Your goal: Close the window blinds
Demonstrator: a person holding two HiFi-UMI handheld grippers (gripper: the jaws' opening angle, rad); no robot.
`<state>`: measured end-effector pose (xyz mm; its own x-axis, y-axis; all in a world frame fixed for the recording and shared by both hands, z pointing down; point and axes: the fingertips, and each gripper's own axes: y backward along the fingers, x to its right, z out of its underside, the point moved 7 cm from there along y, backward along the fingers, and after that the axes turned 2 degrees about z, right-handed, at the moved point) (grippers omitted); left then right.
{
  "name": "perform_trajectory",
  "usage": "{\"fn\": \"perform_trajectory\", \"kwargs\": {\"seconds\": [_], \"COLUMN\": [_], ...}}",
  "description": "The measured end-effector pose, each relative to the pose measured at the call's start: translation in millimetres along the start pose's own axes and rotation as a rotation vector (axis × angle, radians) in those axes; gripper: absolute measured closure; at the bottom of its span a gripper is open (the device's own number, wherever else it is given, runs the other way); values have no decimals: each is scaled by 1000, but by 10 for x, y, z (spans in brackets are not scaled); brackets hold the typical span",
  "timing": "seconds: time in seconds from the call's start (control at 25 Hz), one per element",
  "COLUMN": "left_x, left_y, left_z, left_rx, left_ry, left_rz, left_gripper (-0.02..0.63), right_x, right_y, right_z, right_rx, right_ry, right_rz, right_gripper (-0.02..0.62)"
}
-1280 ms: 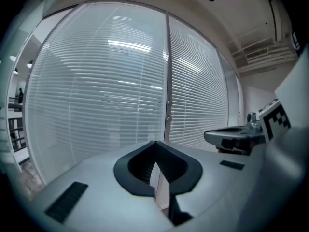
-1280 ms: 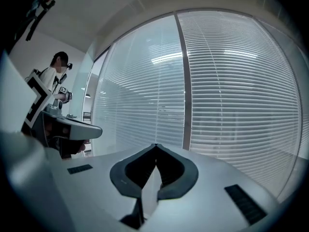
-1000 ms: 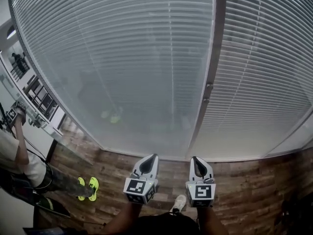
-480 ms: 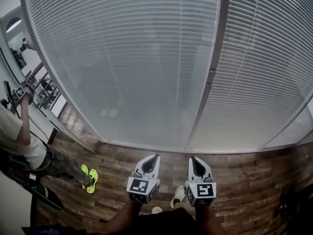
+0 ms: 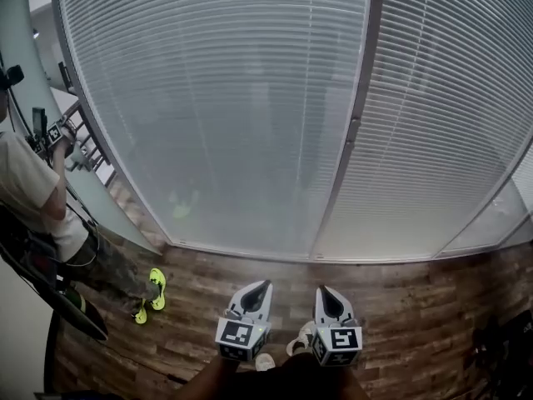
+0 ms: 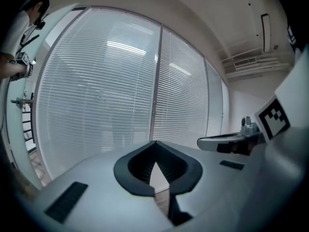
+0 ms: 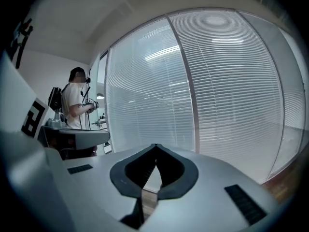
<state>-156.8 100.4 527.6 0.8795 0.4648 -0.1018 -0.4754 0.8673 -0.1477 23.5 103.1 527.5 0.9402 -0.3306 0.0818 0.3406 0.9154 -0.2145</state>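
Grey tongs (image 5: 265, 284), black-and-white marker cubes (image 5: 236, 337)

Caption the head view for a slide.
Left gripper and right gripper, jaws together and empty, face the window blinds over a wood floor.

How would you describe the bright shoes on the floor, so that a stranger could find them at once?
Start from the big window blinds and follow their lower edge leftwards to the wooden floor. A person in a light shirt stands there, wearing the shoes. Only they are neon yellow-green; everything around them is brown or dull.
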Motion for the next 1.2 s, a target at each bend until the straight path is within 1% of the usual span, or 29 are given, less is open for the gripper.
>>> {"fn": "perform_trajectory", "kwargs": {"seconds": [0.16, 0.24, 0.32, 0.44, 0.6, 0.72, 0.8, 0.88, 0.96, 1.04, 1.12, 1.2], "left_x": [98, 102, 101, 104, 150, 196, 224, 259, 363, 490, 539, 506], "left_y": [157, 177, 196, 225, 156, 5, -82, -70, 28, 132, 166, 113], "left_z": [59, 25, -29, -116, -334, -481, -553, -575, -538, -482, -435, -397], "left_rx": [12, 30, 43, 67, 111, 126, 139, 133, 112, 110, 106, 100], "left_ry": [-9, -14, -18, -20, -36, -73, -69, -55, -47, -44, -37, -29], "left_rz": [-11, -26, -48, -93, -146, -131, -129, -159, -192, -210, -212, -197], "left_gripper": [606, 606, 606, 606, 606, 606, 606, 606, 606, 606, 606, 606], "right_x": [-33, 5, 86, 264, 491, 585, 646, 673, 667, 662, 655, 648], "right_y": [230, 281, 300, 330, 305, 221, 164, 188, 320, 463, 513, 488], "right_z": [74, 3, -70, -119, -312, -527, -616, -634, -628, -566, -471, -422], "right_rx": [51, 81, 107, 106, 151, 202, 216, 218, 218, 215, 212, 206], "right_ry": [51, 51, 51, 68, 89, 102, 119, 120, 105, 96, 95, 103], "right_rz": [3, 0, 2, 27, 38, 30, 22, 18, 16, 7, 2, 17], "right_gripper": [592, 592, 592, 592, 592, 592, 592, 592, 592, 592, 592, 592]}}
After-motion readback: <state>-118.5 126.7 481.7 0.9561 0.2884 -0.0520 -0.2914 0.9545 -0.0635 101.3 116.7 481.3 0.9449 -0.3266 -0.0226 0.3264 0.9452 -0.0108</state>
